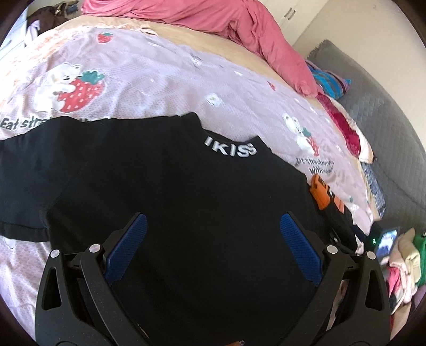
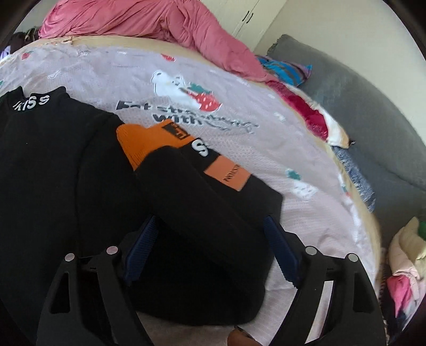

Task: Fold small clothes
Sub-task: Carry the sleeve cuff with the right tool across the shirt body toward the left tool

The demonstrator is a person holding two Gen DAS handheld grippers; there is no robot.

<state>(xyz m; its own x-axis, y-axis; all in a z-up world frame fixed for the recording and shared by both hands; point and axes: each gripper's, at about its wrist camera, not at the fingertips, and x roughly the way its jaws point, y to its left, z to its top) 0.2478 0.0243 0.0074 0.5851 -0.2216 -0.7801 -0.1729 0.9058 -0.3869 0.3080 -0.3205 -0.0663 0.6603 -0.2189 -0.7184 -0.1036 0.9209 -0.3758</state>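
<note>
The left claw [image 1: 213,247] hovers with its pads spread wide over the body of the black sweater [image 1: 165,186], gripping nothing. The right claw [image 2: 210,250] is likewise apart, straddling the sweater's right sleeve, which lies doubled inward with its orange cuff [image 2: 141,143] ahead of the pads. The garment lies flat on the strawberry-print blanket [image 1: 149,71] covering the bed, collar lettering [image 1: 230,149] beyond the left claw. The fold seems at its sleeve stage: next, each claw likely needs to close on an edge and carry it across. The pink duvet [image 1: 213,18] sits well beyond; a clothes pile [image 1: 404,260] lies off right, nothing obstructing.
</note>
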